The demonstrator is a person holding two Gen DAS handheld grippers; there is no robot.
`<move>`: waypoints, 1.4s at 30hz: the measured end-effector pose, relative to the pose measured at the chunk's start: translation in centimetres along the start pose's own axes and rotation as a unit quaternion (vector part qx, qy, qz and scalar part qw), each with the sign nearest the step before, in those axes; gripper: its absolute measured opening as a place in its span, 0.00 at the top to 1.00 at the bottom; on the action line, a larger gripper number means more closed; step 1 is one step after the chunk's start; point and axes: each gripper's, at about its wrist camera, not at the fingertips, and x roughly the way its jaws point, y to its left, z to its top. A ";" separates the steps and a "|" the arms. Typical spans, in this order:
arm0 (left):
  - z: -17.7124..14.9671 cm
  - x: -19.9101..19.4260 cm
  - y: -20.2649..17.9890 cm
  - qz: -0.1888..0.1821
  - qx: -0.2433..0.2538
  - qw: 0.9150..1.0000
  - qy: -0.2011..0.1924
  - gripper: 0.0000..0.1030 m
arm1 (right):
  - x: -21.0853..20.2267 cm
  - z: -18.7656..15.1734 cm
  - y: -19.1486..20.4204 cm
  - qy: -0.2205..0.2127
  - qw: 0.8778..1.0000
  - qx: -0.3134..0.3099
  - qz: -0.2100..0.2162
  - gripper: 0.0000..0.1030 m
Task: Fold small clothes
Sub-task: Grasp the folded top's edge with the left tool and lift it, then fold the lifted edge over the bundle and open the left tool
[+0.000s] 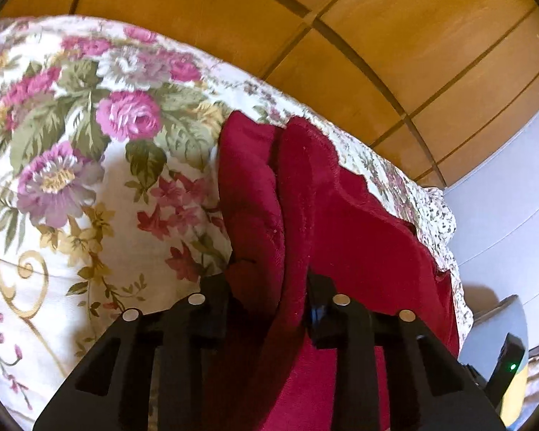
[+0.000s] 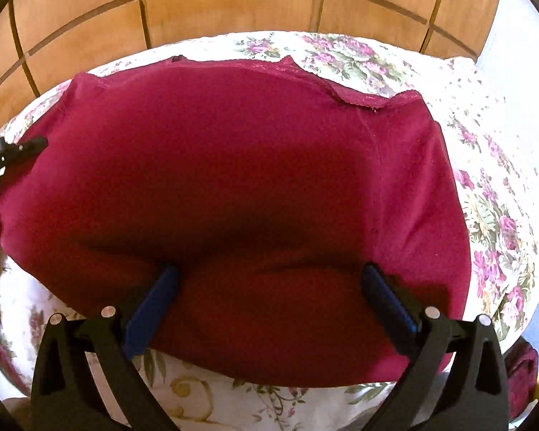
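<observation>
A dark red garment lies spread on a floral bedsheet, its lace-trimmed edge at the far side. My right gripper is open, jaws wide apart, with its blue pads resting over the garment's near edge. My left gripper is shut on a bunched fold of the red garment, which rises between its fingers. The left gripper's tip also shows at the garment's left edge in the right wrist view.
A wooden panelled headboard or wall stands behind the bed. The floral sheet extends to the left of the garment. A pale wall and a dark device with a green light lie to the right.
</observation>
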 end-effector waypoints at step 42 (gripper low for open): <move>-11.0 8.0 -31.7 -0.106 0.230 0.964 0.079 0.75 | -7.0 -4.7 -27.6 -0.034 0.815 0.576 0.053 0.02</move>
